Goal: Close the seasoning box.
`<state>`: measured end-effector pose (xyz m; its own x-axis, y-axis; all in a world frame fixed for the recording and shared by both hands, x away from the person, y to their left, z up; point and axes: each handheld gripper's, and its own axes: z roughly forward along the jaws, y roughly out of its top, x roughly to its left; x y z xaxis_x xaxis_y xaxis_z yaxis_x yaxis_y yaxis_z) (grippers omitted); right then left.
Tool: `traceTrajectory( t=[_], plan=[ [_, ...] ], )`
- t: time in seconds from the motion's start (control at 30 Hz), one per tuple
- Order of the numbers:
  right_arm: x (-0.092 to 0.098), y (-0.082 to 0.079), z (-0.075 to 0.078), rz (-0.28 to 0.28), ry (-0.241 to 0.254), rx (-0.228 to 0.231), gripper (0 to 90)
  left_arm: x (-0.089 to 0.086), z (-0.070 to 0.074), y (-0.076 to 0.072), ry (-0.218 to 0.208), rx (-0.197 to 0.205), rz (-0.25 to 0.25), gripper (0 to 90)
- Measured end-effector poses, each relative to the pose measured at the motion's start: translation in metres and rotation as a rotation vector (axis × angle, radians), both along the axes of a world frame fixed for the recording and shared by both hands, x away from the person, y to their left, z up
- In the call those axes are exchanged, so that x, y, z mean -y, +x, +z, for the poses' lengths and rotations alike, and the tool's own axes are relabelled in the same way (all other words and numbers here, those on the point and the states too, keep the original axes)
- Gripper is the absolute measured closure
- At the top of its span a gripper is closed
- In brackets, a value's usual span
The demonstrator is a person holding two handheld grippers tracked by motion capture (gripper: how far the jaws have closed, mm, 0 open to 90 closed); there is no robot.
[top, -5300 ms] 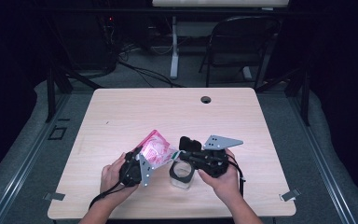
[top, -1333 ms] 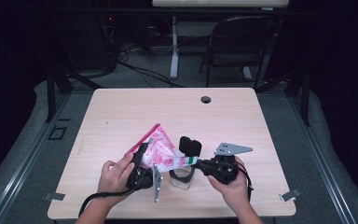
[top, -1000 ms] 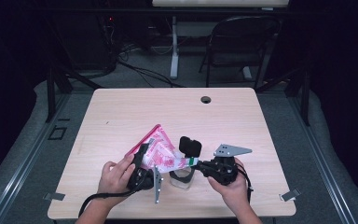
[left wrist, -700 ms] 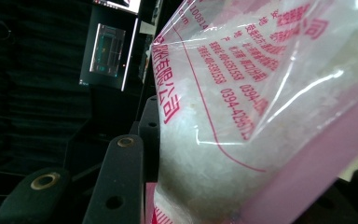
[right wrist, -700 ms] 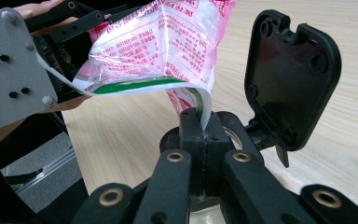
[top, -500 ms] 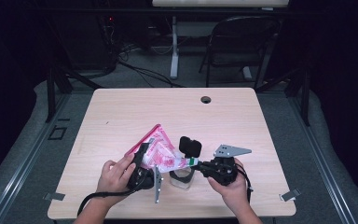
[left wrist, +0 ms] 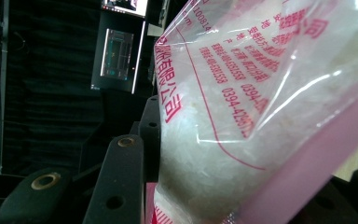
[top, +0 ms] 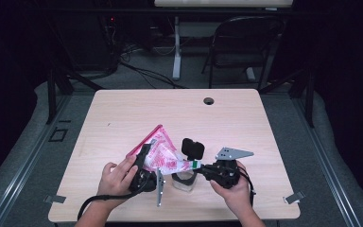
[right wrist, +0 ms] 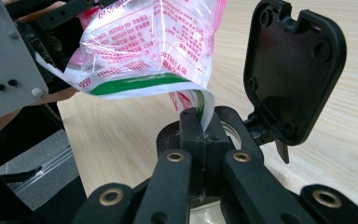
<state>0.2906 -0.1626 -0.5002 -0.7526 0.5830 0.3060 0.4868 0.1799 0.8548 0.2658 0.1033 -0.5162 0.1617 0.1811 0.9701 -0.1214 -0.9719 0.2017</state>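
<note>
Clear plastic printed in red, the bag (top: 163, 155) hangs tilted just above a small glass jar (top: 183, 180) near the table's (top: 246, 127) front edge. The left gripper (top: 144, 163) clamps the bag's body, white granules pressing against its jaw in the left gripper view. The right gripper (right wrist: 204, 135) is closed on the bag's green-striped corner (right wrist: 200, 105), directly over the jar's mouth. A black flip lid (top: 193, 148) stands open behind the jar. A person's hands flank the jar on either side.
</note>
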Motion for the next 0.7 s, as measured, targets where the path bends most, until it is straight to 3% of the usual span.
traceTrajectory(
  t=[0.6,0.7],
  plan=[
    [0.0001,0.0001,-0.0023,-0.008,0.003,-0.005,90.0,0.0017,0.0037,-0.0001,0.03,-0.007,-0.001,64.4],
    [0.0,0.0,-0.0031,-0.006,0.004,-0.009,90.0,0.0021,0.0057,-0.0008,0.042,0.007,-0.005,64.4]
  ],
)
